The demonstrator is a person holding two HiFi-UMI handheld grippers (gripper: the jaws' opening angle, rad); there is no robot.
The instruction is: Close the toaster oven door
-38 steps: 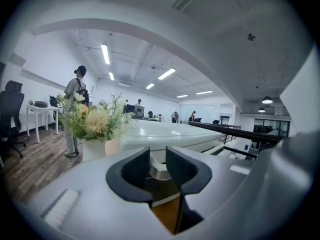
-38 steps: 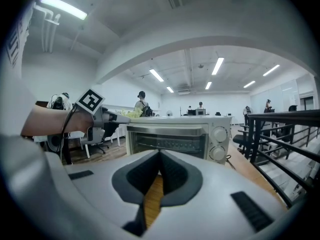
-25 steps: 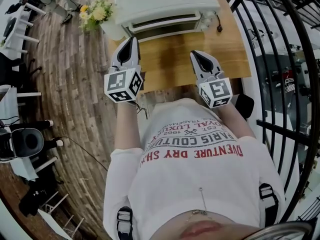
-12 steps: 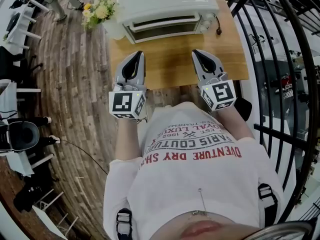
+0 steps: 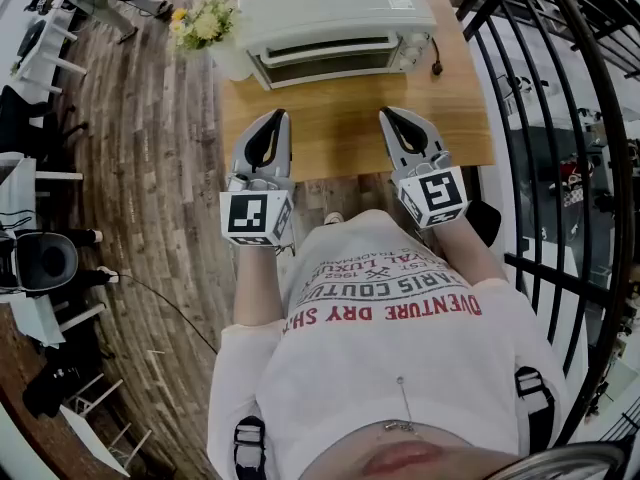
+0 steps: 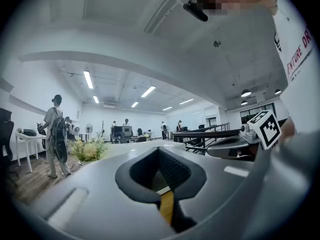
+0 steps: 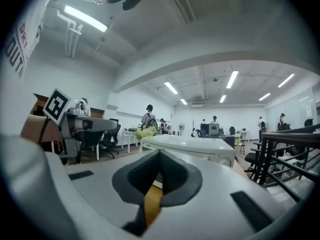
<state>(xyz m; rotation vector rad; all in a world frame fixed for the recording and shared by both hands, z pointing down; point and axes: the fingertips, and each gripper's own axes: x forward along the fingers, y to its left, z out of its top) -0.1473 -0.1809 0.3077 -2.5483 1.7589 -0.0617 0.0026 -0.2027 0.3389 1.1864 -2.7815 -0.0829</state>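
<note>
- The oven (image 5: 335,8) sat at the far edge of the table (image 5: 350,118), with flowers (image 5: 200,23) just to its left.
- Its door (image 5: 325,60) faced you and looked flush with the front, so it was probably already closed.
- Your left gripper (image 5: 275,120) was clenched on nothing, over the table's near left part and well short of the oven.
- Your right gripper (image 5: 392,118) was also clenched and empty, near right, level with the left one.
- The door was likely a stiff, hinged metal frame round a glass pane: light to swing, but the glass was fragile.
- The pale handle bar along the door's top was the place to push or grip, not the pane.
- The oven looked light enough to slide on the smooth wood under a hard shove, so a gentle press would have suited.
</note>
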